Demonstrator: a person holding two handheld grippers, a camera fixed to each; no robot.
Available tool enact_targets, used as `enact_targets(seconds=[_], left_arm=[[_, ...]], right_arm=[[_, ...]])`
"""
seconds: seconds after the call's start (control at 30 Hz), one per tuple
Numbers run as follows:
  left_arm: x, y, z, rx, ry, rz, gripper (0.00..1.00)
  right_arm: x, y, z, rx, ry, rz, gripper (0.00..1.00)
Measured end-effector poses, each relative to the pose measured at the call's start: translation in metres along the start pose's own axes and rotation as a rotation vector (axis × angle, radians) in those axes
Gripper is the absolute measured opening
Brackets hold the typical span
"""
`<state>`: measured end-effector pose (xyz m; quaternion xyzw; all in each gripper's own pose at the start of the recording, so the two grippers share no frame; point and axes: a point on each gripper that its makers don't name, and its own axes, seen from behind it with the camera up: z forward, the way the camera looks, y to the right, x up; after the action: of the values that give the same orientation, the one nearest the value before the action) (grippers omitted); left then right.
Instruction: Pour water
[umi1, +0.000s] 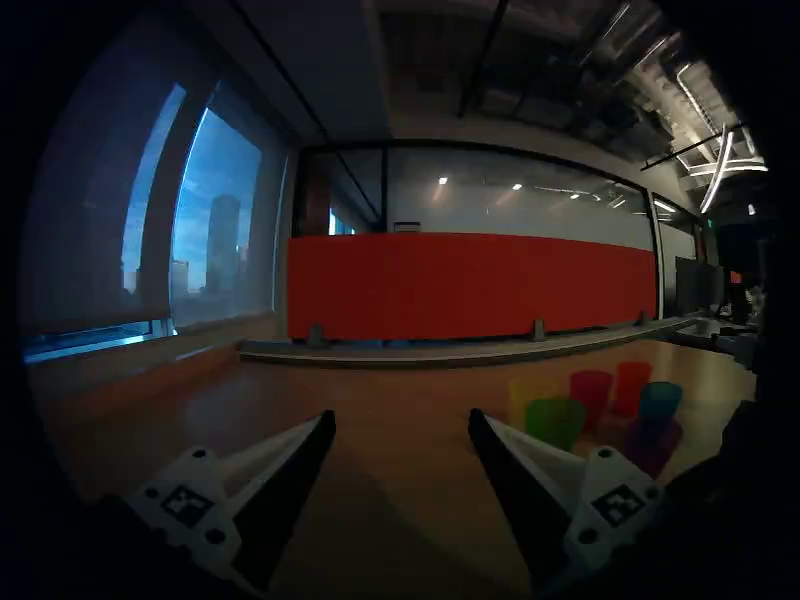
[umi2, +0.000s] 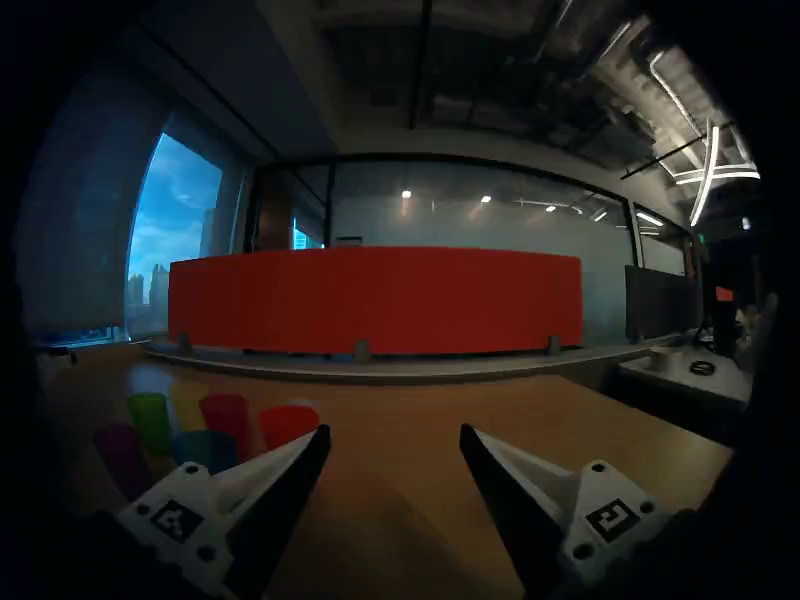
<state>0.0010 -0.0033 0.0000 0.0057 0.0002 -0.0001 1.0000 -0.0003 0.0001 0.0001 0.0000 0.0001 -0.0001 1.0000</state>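
Several coloured plastic cups stand in a cluster on the wooden table. In the left gripper view the green cup (umi1: 555, 420), red cup (umi1: 591, 390), teal cup (umi1: 660, 402) and purple cup (umi1: 655, 445) sit to the right of my left gripper (umi1: 402, 424), which is open with nothing between its fingers. In the right gripper view the same cluster, with its green cup (umi2: 150, 420), red cup (umi2: 288, 423) and teal cup (umi2: 205, 447), lies left of my open, empty right gripper (umi2: 394, 437).
The wooden table (umi1: 400, 470) runs forward to a red divider panel (umi1: 470, 285) at its far edge. Large windows (umi1: 210, 235) line the left wall. A side desk (umi2: 690, 375) with small items stands at the right.
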Motion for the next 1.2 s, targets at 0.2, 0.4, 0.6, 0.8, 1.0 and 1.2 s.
enact_targets(seconds=[0.2,0.4,0.6,0.8,1.0,1.2], left_arm=[[0.003,-0.001,0.001,0.008,0.005,-0.003,0.99],[0.033,-0.002,0.001,0.009,0.029,-0.042,0.99],[0.066,-0.002,0.003,-0.002,0.015,-0.054,0.99],[0.100,0.002,0.008,-0.033,0.004,-0.060,0.99],[0.139,0.003,0.015,-0.055,0.004,-0.033,0.99],[0.177,0.007,0.020,-0.074,0.024,-0.006,0.99]], right_arm=[[0.002,0.002,0.001,-0.002,0.006,-0.013,1.00],[0.038,-0.002,-0.002,0.017,0.028,-0.033,1.00],[0.075,-0.008,0.001,0.050,0.015,-0.034,1.00],[0.109,-0.015,0.008,0.075,-0.008,-0.016,1.00],[0.144,-0.017,0.015,0.082,-0.015,-0.008,1.00],[0.176,-0.019,0.017,0.090,-0.005,-0.022,1.00]])
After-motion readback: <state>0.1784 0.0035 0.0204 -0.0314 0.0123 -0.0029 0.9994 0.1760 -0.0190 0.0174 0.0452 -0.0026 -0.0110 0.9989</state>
